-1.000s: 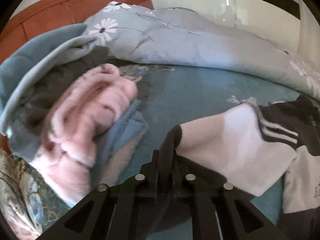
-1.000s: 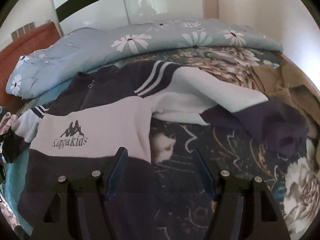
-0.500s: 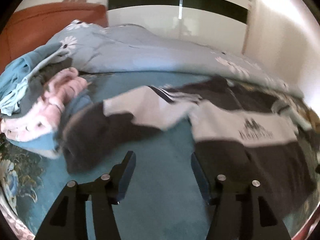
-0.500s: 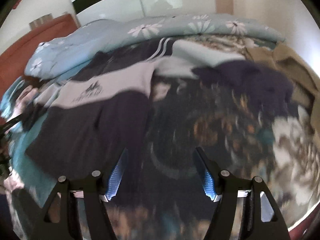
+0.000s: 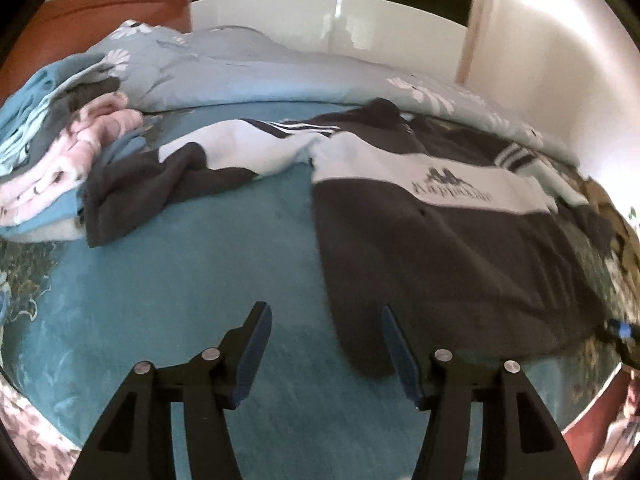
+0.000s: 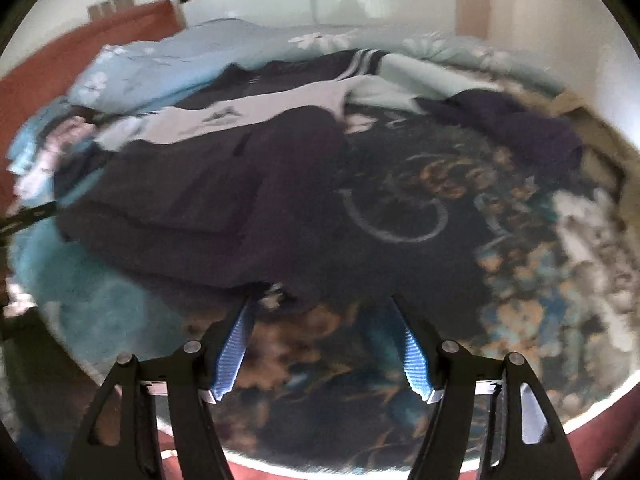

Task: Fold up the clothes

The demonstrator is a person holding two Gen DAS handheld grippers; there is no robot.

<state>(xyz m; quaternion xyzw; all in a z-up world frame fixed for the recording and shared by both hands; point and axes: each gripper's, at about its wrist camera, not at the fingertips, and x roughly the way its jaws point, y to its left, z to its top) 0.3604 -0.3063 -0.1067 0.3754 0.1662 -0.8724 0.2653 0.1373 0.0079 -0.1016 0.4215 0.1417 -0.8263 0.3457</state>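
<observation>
A dark navy and white sweatshirt (image 5: 440, 232) with a logo lies spread flat on the bed, its sleeves stretched out left and right. It also shows in the right wrist view (image 6: 224, 184), blurred. My left gripper (image 5: 324, 320) is open and empty above the teal bedspread, just off the sweatshirt's lower left hem corner. My right gripper (image 6: 320, 312) is open and empty, at the hem's lower right edge over the dark floral bedspread.
A pile of pink, grey and blue clothes (image 5: 60, 160) lies at the left, touching the left sleeve end. A pale blue daisy duvet (image 5: 260, 76) is bunched along the back. A brown garment (image 6: 592, 120) lies at far right. An orange headboard (image 5: 80, 12) stands at the back left.
My left gripper let go of the left sleeve end, opened and drew back toward the hem. My right gripper also drew back from the chest to the hem, staying open.
</observation>
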